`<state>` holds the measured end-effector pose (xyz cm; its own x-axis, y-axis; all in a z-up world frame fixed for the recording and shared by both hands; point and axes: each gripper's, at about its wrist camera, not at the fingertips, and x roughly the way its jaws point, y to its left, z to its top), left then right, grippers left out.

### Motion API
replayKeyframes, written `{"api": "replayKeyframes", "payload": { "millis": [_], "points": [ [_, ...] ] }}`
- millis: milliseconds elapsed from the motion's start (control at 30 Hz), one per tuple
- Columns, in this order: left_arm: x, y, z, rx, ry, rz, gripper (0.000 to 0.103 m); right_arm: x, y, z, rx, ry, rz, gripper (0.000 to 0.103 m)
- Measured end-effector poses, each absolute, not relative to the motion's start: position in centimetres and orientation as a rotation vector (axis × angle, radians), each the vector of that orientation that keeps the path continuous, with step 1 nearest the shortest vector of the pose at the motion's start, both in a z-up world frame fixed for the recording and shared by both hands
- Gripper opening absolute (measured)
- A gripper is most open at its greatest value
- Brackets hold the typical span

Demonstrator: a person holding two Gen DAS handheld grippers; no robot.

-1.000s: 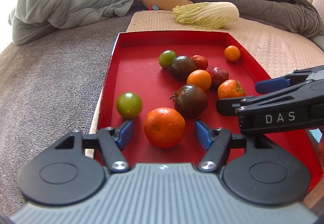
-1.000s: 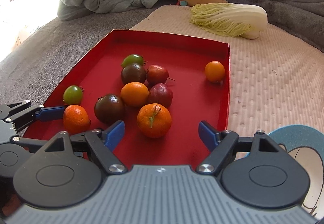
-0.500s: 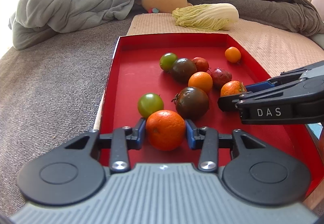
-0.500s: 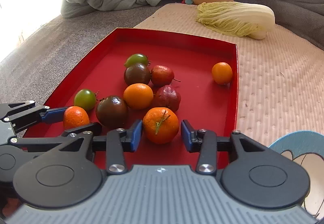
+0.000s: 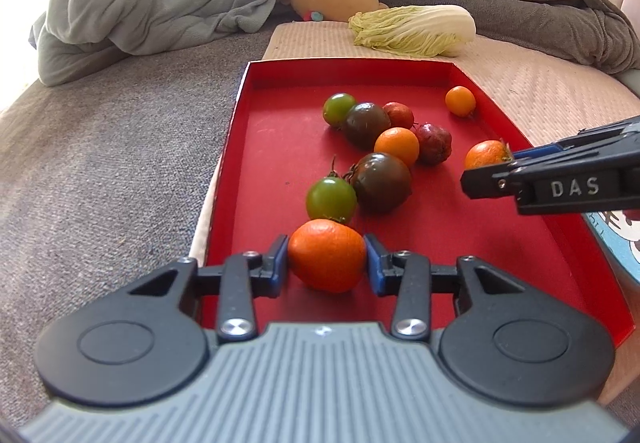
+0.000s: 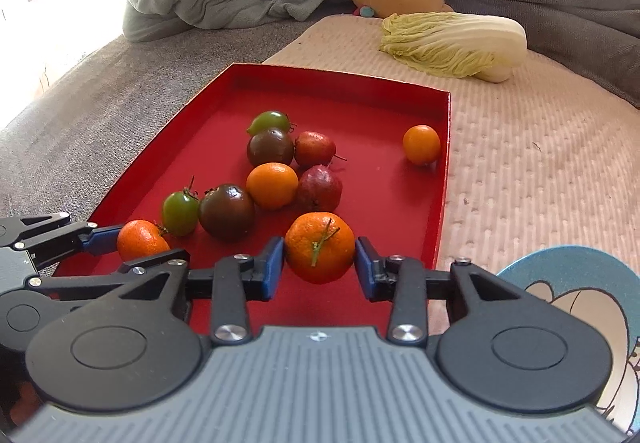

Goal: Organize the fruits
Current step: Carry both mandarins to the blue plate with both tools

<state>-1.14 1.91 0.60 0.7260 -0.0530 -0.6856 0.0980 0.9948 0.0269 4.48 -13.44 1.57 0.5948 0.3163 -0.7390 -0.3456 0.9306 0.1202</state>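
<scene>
Left wrist view: the left gripper, jaws just closed, clamps a glossy orange mandarin at the near end of the red tray.

Right wrist view: the right gripper clamps a stemmed mandarin, stem toward the camera; its underside is hidden.

Two mandarins (each clamped between blue jaws) sit among tomatoes in a red tray.
</scene>
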Motion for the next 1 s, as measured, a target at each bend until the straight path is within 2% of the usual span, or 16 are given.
{"api": "replayKeyframes", "payload": {
  "millis": [1000],
  "points": [
    [-5.8, -0.9, 2.9, 0.06, 0.75, -0.041, 0.042, -1.8, -19.4, 7.0, 0.008, 0.775, 0.382, 0.044]
  ]
}}
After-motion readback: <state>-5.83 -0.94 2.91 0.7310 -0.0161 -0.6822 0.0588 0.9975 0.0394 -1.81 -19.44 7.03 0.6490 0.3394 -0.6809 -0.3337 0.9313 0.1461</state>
